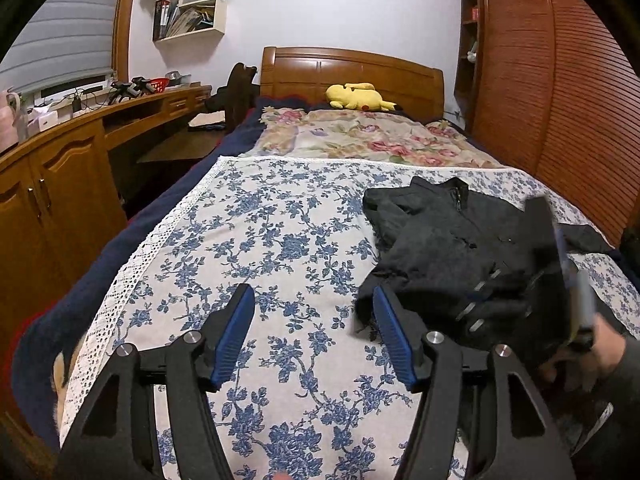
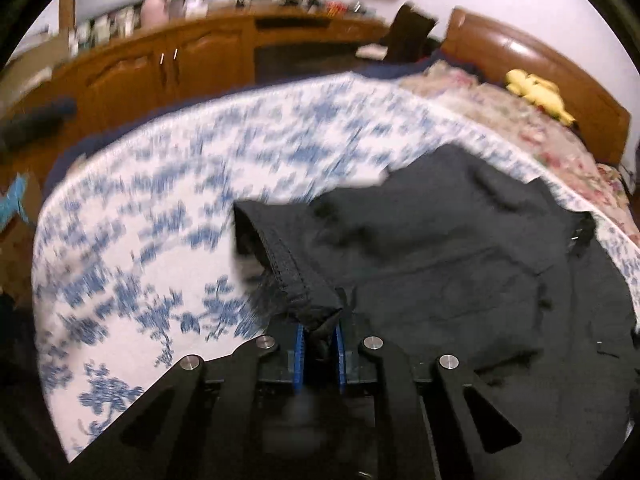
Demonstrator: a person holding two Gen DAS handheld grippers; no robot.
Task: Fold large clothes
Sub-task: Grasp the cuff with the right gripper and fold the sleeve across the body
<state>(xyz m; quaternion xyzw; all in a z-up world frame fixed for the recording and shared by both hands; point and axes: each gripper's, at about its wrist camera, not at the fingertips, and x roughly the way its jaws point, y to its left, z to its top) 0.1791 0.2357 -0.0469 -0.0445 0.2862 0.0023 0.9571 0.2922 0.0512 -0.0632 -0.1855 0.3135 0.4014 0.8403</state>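
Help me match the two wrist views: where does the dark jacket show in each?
Left wrist view: the dark jacket lies right of centre on the blue-flowered bedspread.
Right wrist view: the jacket fills the right half, its hem pinched in the right gripper.
Shared landmark: the yellow plush toy by the headboard.

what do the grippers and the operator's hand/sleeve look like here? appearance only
Left gripper and right gripper: same build, matte black angular linkage arms with triangular cutouts and silver round pivot pins, plus blue ribbed pads on the fingers. No cables or markings show. The person's hand emerges from a dark sleeve.
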